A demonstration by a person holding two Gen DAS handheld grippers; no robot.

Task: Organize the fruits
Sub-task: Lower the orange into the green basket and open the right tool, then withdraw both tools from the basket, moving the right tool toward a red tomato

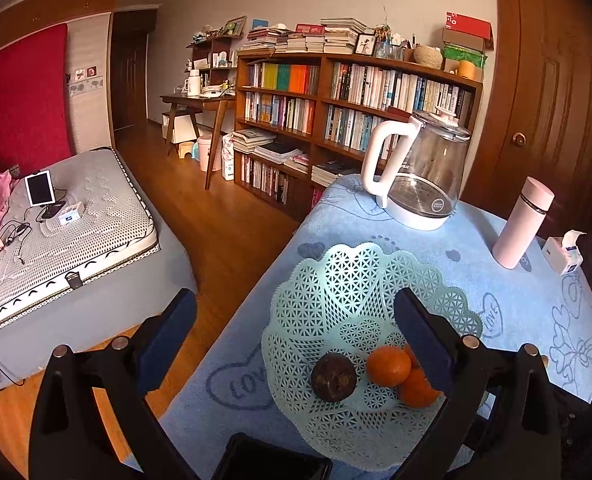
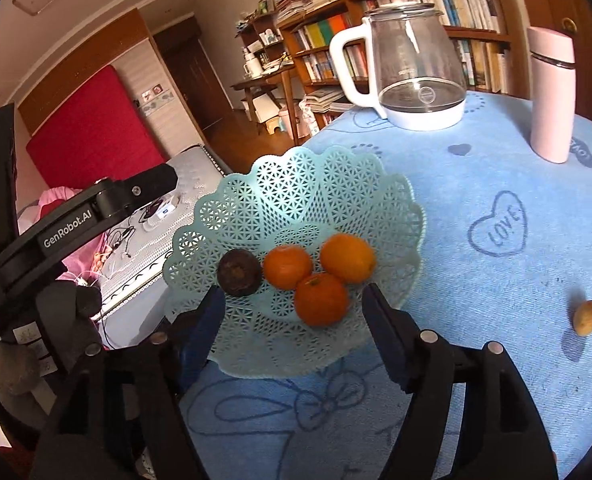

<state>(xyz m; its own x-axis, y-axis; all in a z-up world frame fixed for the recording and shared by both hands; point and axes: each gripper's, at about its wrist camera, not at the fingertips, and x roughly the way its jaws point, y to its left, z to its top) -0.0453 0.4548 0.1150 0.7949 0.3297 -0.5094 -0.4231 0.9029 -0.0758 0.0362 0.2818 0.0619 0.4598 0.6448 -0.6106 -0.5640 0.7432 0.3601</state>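
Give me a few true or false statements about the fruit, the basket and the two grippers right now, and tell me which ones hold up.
1. Three oranges lie in the basket. True.
2. The dark fruit sits on the cloth outside the basket. False: it is in the basket, beside the oranges.
3. A small yellowish fruit lies on the blue cloth, apart from the basket. True.
4. The right gripper is clamped on an orange. False: its jaws are open and hold nothing.
5. The left gripper has open, empty jaws. True.
6. The kettle lies on its side. False: it stands upright.

Wood floor [image 1: 223, 216], bookshelf [image 1: 336, 120], bed [image 1: 75, 216]
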